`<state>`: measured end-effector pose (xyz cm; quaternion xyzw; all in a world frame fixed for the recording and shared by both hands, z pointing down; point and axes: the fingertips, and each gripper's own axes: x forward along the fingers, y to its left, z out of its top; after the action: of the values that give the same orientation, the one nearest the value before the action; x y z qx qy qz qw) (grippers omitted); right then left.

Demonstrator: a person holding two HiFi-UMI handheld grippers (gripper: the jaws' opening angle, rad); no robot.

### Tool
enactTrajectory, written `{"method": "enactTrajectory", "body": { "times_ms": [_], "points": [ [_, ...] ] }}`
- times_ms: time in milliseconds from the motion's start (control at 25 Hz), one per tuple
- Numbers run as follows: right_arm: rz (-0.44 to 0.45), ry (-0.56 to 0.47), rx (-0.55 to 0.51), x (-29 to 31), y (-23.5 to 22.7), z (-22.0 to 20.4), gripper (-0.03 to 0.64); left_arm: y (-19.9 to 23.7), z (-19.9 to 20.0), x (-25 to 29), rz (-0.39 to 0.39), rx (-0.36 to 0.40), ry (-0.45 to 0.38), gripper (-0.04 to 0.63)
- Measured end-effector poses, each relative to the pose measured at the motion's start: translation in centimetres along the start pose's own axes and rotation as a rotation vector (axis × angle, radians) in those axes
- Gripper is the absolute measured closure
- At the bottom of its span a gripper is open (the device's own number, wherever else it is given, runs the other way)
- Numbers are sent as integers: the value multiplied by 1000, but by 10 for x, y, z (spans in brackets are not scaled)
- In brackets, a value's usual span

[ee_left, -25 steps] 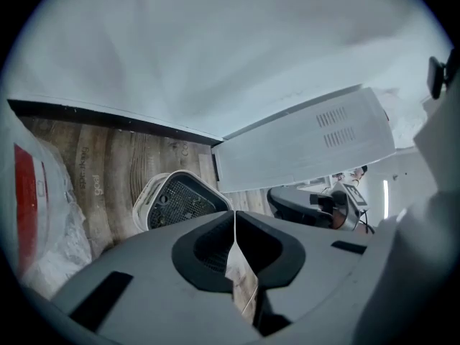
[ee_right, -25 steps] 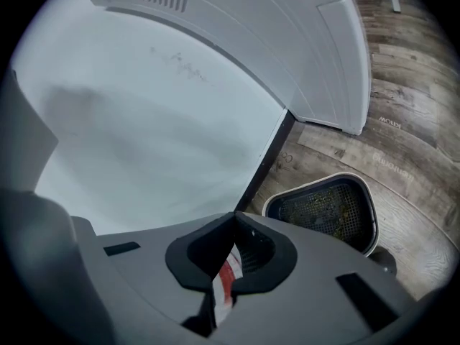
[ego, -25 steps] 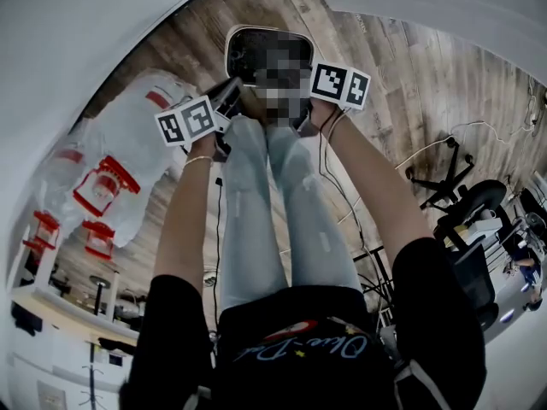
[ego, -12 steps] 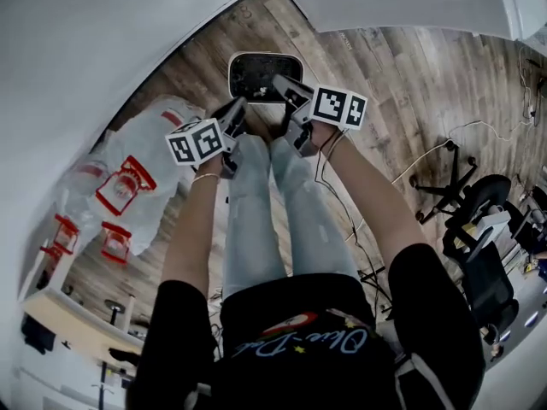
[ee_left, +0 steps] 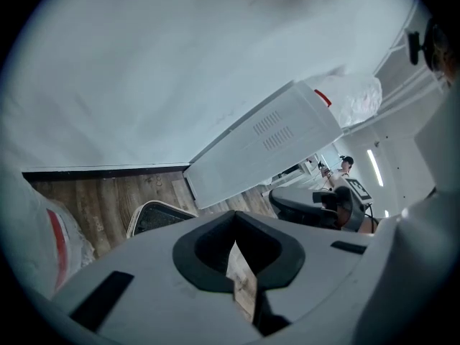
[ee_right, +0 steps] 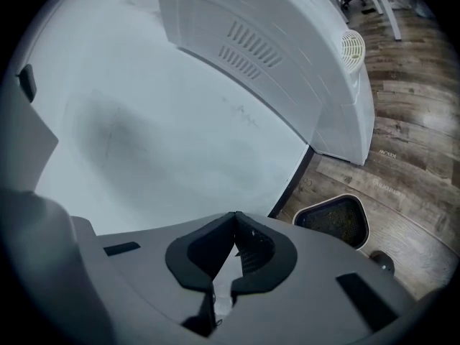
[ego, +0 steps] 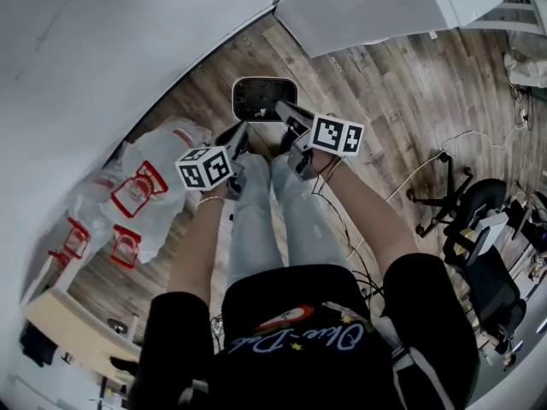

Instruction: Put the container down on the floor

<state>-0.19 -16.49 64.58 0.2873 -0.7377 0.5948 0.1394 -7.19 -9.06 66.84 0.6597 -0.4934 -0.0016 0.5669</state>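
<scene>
The container (ego: 263, 98), a dark shallow tray with a pale rounded rim, rests on the wooden floor close to the white wall. It also shows in the left gripper view (ee_left: 159, 218) and the right gripper view (ee_right: 336, 219), standing alone. My left gripper (ego: 243, 130) hangs above the floor just on the near side of it, jaws shut and empty. Over the container's near right corner my right gripper (ego: 282, 108) is likewise shut with nothing in it. Neither touches the container.
White plastic bags with red print (ego: 137, 199) lie on the floor at the left. A white appliance (ego: 367, 7) stands beyond the container at the right. Office chairs (ego: 466, 203) and cables (ego: 444, 139) are at the right. My legs stand just behind the container.
Both grippers have drawn back from the container and upward, toward my body. The container stays where it is on the floor. The head view has lifted away.
</scene>
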Motion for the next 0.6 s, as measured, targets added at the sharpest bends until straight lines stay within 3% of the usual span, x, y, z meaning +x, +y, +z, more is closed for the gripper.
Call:
{"method": "enactTrajectory", "body": {
  "times_ms": [400,600],
  "points": [
    [-19,-84,-91,-44,41,19,617,-61,17,-37,-52,132,-17,591],
    [-31,-99,-144,-61,58,30,617,-90,34,-50,-94,156,-53,591]
  ]
}}
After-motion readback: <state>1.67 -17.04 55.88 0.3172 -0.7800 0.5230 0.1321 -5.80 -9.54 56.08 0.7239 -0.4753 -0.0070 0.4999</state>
